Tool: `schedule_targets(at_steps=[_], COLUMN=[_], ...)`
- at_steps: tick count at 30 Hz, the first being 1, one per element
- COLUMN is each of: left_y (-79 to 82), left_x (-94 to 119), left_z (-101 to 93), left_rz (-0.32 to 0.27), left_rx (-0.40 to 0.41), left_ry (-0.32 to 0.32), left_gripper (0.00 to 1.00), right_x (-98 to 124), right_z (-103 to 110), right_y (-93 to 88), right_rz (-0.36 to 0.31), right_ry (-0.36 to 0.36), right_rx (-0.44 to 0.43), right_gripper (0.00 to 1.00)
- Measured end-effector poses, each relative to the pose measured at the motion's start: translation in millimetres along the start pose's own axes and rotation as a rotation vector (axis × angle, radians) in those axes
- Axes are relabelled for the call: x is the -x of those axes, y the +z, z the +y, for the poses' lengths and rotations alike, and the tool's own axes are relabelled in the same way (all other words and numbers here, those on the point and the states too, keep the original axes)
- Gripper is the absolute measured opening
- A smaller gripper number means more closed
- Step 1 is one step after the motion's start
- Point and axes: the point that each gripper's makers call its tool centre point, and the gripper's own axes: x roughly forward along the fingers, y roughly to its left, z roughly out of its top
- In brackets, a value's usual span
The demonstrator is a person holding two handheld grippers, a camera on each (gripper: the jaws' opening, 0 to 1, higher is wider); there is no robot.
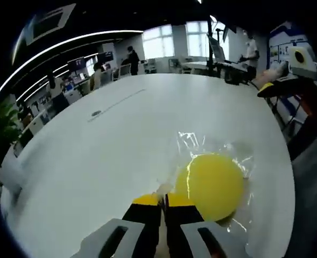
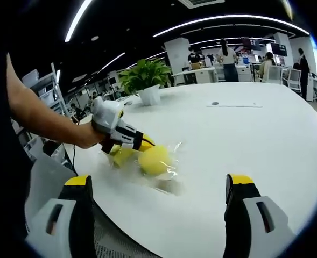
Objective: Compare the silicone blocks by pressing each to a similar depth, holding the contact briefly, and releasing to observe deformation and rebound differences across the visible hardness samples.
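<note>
Yellow silicone block [image 1: 214, 184], round and domed, sits inside a clear plastic bag [image 1: 239, 156] on the white worktop [image 1: 120, 150], near the worktop's edge. In the right gripper view the same block [image 2: 154, 159] lies in its crinkled bag [image 2: 169, 174], and a second, paler yellow piece [image 2: 120, 157] sits just beside it on the side toward the person's hand; can't tell what that one is.

Left tongs [image 1: 162, 200]: jaws nearly together, yellow tips with only a thin gap between them, tips right at the block's edge against the bag. Can't tell if they pinch plastic or just touch it. From the right gripper view the left tongs [image 2: 145, 143] come in over the bag, tips at the block's top edge, held by a person's hand [image 2: 88, 134] with a bare forearm.

Right tongs [image 2: 161, 185]: jaws wide apart, nothing between them, hanging short of the worktop's edge and apart from the block.

Around: a round disc [image 2: 215, 103] and a long thin strip [image 2: 234, 105] lie farther out on the worktop. A potted plant [image 2: 145, 78] stands at the far edge. Open office behind, with desks, monitors, ceiling light strips, windows and several people standing.
</note>
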Motion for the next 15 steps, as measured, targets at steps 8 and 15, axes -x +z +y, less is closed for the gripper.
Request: schedule_targets(at_steps=[8, 15], left_y=[25.4, 70.3], left_x=[13, 79], left_z=[33.8, 52.0], left_rz=[-0.135, -0.375], left_rx=[0.108, 0.189], left_ry=[0.081, 0.048], left_gripper=[0.6, 0.97], right_x=[-5, -8], right_z=[1, -6], right_y=[2.7, 3.3], right_rz=[-0.011, 0.022], right_ry=[-0.015, -0.014], right_rx=[-0.02, 0.004], right_gripper=[0.96, 0.96])
